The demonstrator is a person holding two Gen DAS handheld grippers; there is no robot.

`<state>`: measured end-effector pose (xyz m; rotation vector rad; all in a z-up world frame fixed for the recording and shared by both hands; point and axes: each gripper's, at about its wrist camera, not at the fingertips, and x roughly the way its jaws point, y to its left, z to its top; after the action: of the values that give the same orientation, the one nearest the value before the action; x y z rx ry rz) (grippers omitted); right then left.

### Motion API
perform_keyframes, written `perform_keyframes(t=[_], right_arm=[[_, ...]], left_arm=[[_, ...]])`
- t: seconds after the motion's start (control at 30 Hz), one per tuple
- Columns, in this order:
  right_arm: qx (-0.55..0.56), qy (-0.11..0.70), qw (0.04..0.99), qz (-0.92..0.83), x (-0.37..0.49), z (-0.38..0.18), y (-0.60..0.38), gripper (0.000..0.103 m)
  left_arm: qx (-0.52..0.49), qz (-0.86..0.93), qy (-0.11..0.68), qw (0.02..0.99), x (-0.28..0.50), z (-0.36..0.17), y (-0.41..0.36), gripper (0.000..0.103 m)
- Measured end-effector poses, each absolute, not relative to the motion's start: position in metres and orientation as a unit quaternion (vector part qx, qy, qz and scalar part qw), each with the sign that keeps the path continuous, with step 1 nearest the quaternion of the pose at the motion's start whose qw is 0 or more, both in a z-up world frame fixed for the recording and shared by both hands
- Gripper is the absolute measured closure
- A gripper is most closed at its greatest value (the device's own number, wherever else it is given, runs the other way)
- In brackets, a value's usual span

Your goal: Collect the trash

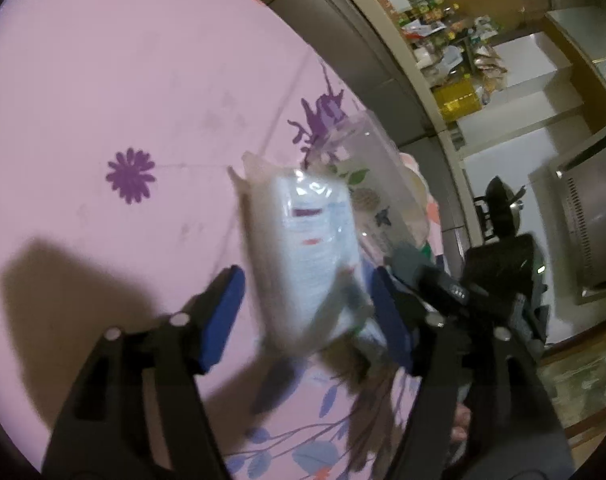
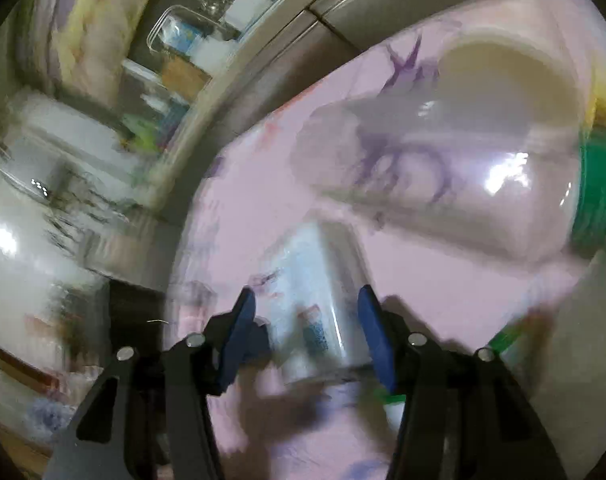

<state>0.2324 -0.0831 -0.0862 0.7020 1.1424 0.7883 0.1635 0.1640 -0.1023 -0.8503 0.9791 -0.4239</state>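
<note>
In the left wrist view a blurred white plastic packet (image 1: 311,256) with printed lines hangs between the blue pads of my left gripper (image 1: 307,312); the jaws stand wide and do not touch it. A clear plastic bag (image 1: 367,168) lies behind it on the pink flowered cloth (image 1: 123,80). The other gripper (image 1: 499,248) shows black at the right, close to the packet. In the right wrist view my right gripper (image 2: 307,332) has its pads apart around the same white packet (image 2: 319,300). A clear plastic bottle (image 2: 463,184) with a green label (image 2: 599,200) lies beyond.
The cloth's edge meets grey floor tiles (image 1: 343,20). Cluttered shelves (image 1: 455,52) and a metal appliance (image 1: 591,216) stand at the right in the left wrist view. A glass kettle and boxes (image 2: 199,28) show blurred at the upper left in the right wrist view.
</note>
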Motion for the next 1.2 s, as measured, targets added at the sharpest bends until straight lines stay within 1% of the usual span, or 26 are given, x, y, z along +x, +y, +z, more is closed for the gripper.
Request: perform_keyframes(t=[0.13,0.2,0.33,0.4,0.47,0.53,0.63,0.7,0.83,0.87,0.9,0.93,0.97,1.1,1.2], right_arm=[[0.417,0.504,0.649,0.388,0.221,-0.096,-0.093,0.051],[0.449,0.491,0.638,0.389,0.212,-0.094,-0.105,0.051],[0.409,0.444,0.706,0.370,0.180,-0.060,-0.137,0.051],[0.352,0.408,0.773,0.334,0.147,-0.037,-0.160,0.051],[0.302,0.382,0.828,0.278,0.119,-0.025,-0.180,0.051],[0.239,0.355,0.883,0.194,0.090,-0.016,-0.198,0.051],[0.182,0.347,0.910,0.134,0.071,-0.019,-0.204,0.051],[0.203,0.374,0.895,0.135,0.082,-0.032,-0.207,0.051],[0.309,0.409,0.844,0.159,0.113,-0.065,-0.212,0.051],[0.334,0.418,0.828,0.167,0.123,-0.074,-0.213,0.055],[0.351,0.420,0.817,0.179,0.131,-0.080,-0.212,0.062],[0.354,0.422,0.815,0.180,0.133,-0.081,-0.213,0.088],[0.356,0.423,0.813,0.181,0.135,-0.080,-0.213,0.103],[0.357,0.384,0.822,0.223,0.115,-0.050,-0.222,0.103],[0.368,0.344,0.829,0.243,0.098,-0.021,-0.244,0.103]], left_arm=[[-0.402,-0.202,0.444,0.775,0.158,-0.103,0.162,0.036],[-0.405,-0.208,0.435,0.777,0.154,-0.101,0.161,0.044],[-0.389,-0.211,0.428,0.788,0.146,-0.098,0.156,0.047],[-0.386,-0.216,0.429,0.788,0.143,-0.096,0.154,0.048],[-0.384,-0.222,0.425,0.789,0.140,-0.092,0.152,0.048],[-0.373,-0.229,0.413,0.799,0.133,-0.082,0.149,0.048],[-0.359,-0.239,0.398,0.810,0.125,-0.065,0.143,0.048],[-0.352,-0.248,0.393,0.812,0.123,-0.057,0.136,0.048],[-0.342,-0.260,0.393,0.813,0.118,-0.045,0.122,0.048],[-0.339,-0.262,0.393,0.813,0.117,-0.043,0.121,0.048],[-0.333,-0.265,0.394,0.815,0.115,-0.039,0.116,0.048],[-0.330,-0.265,0.395,0.815,0.114,-0.037,0.114,0.048],[-0.326,-0.266,0.396,0.816,0.113,-0.033,0.110,0.048],[-0.310,-0.276,0.395,0.820,0.109,-0.022,0.097,0.048],[-0.295,-0.293,0.396,0.819,0.110,-0.011,0.074,0.048]])
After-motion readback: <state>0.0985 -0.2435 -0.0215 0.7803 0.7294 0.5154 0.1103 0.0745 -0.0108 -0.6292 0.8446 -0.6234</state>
